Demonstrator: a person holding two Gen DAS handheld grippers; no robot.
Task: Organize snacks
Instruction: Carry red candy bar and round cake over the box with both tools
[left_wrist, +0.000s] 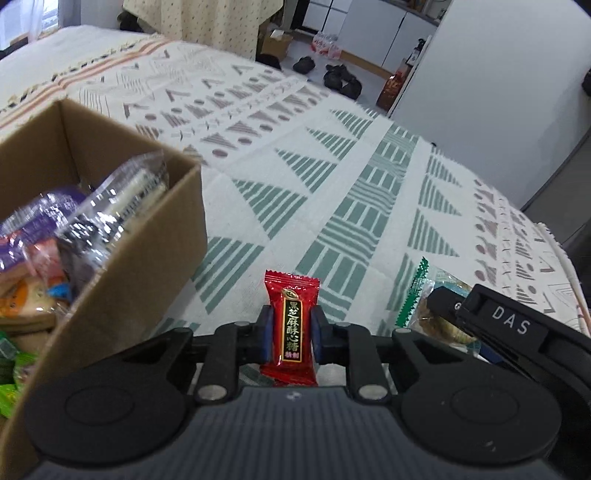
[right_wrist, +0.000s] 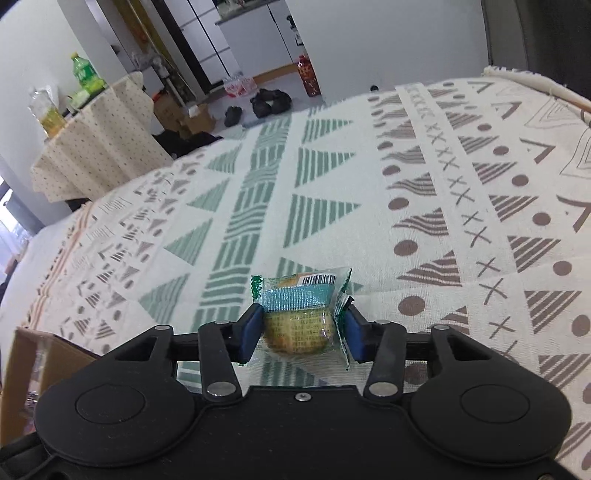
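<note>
My left gripper (left_wrist: 291, 334) is shut on a red candy packet (left_wrist: 291, 325) with gold Chinese lettering, held upright above the patterned cloth. A brown cardboard box (left_wrist: 122, 295) with several wrapped snacks inside stands to its left. My right gripper (right_wrist: 300, 328) is shut on a green-edged clear packet with a yellow cake (right_wrist: 299, 314). In the left wrist view the right gripper (left_wrist: 517, 332) and its cake packet (left_wrist: 432, 295) sit at the right, close beside my left gripper.
A patterned green, grey and white cloth (right_wrist: 424, 184) covers the table. The box corner (right_wrist: 22, 369) shows at the lower left of the right wrist view. A side table with bottles (right_wrist: 85, 122), boxes and dark shoes (right_wrist: 269, 101) lie on the floor beyond.
</note>
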